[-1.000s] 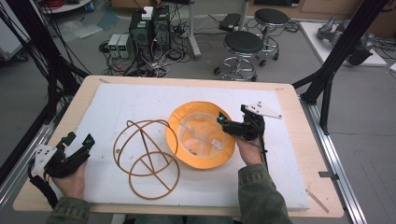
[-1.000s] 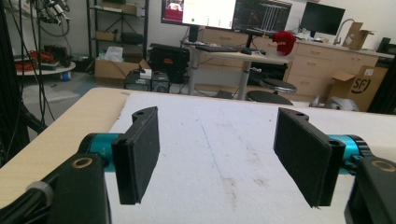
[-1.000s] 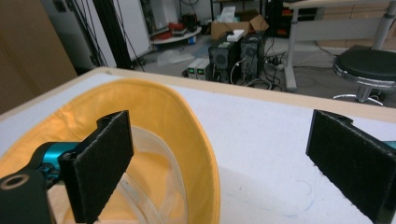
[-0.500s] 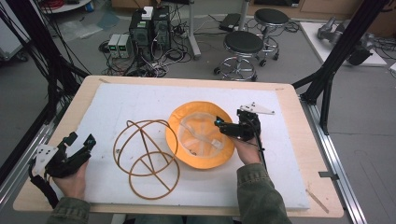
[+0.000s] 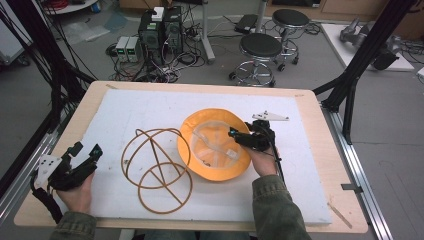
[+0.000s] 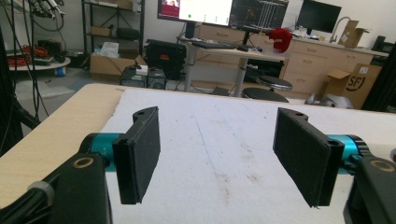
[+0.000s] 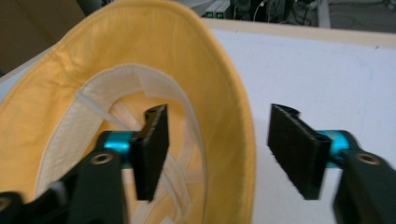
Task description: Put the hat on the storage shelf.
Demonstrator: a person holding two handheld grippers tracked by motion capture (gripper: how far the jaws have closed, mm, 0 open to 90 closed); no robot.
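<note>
A yellow brimmed hat [image 5: 215, 145] lies upside down on the white pad [image 5: 150, 107], its pale lining facing up. My right gripper [image 5: 239, 137] reaches in from the hat's right side. In the right gripper view the brim [image 7: 233, 107] passes between the jaws of the right gripper [image 7: 218, 121], one pad [image 7: 152, 144] over the lining and the other outside. The jaws have just been closing, and a gap still shows on each side of the brim. My left gripper [image 5: 86, 150] rests at the pad's front left corner, open. Between the pads of the left gripper [image 6: 217, 126] there is bare white pad [image 6: 215, 154].
A brown wire frame of joined rings [image 5: 157, 165] lies on the pad just left of the hat. The pad sits on a wooden table [image 5: 320, 125] with bare rims all round. Stools, computers and cables stand on the floor beyond the far edge.
The right gripper's jaws have narrowed around the hat's right brim, and the hand has eased slightly toward the hat. The left hand and gripper have stayed put.
</note>
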